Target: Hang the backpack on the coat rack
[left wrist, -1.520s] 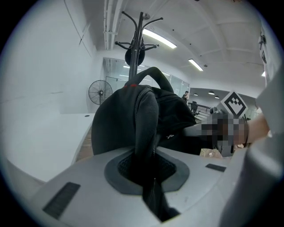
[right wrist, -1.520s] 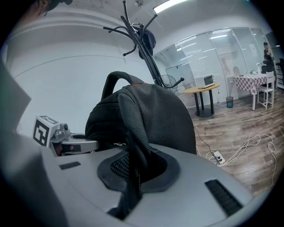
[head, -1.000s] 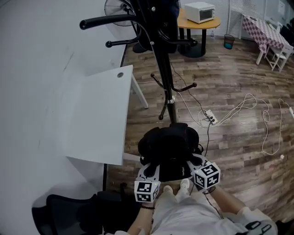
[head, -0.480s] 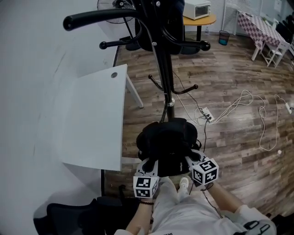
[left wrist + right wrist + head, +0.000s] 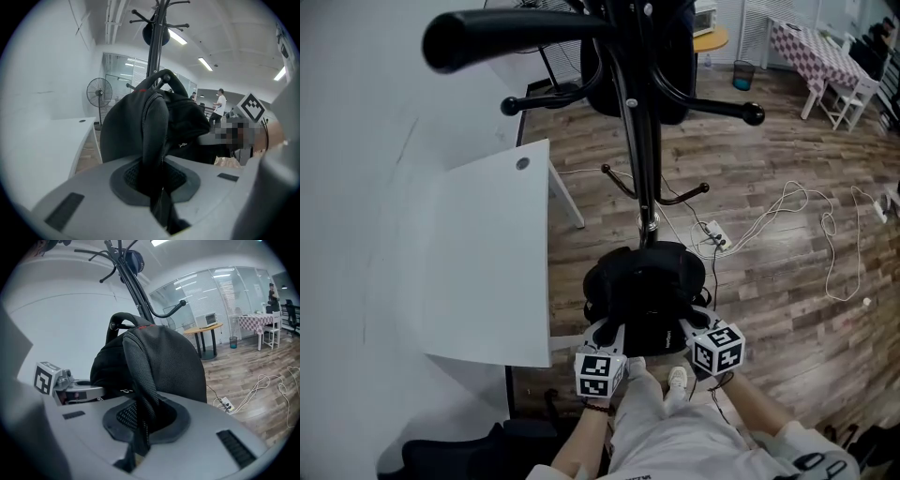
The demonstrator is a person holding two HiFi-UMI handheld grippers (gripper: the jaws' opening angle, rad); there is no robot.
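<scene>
A black backpack (image 5: 645, 292) hangs between my two grippers, just in front of the person's legs. My left gripper (image 5: 604, 339) is shut on its left shoulder strap (image 5: 152, 140). The right gripper (image 5: 695, 330) is shut on the right mesh strap (image 5: 140, 380). The black coat rack (image 5: 639, 122) stands directly beyond the backpack, its pole rising past the camera with curved arms spreading overhead. In both gripper views the backpack (image 5: 154, 357) fills the middle with the coat rack (image 5: 155, 37) behind it.
A white desk (image 5: 487, 253) stands to the left against a white wall. A power strip (image 5: 717, 239) and white cables (image 5: 825, 244) lie on the wood floor at right. A round table (image 5: 712, 37) and a standing fan (image 5: 99, 93) are farther off.
Both grippers carried the backpack forward toward the coat rack's pole. The rack's arms now loom larger and closer overhead. Both grips stay unchanged.
</scene>
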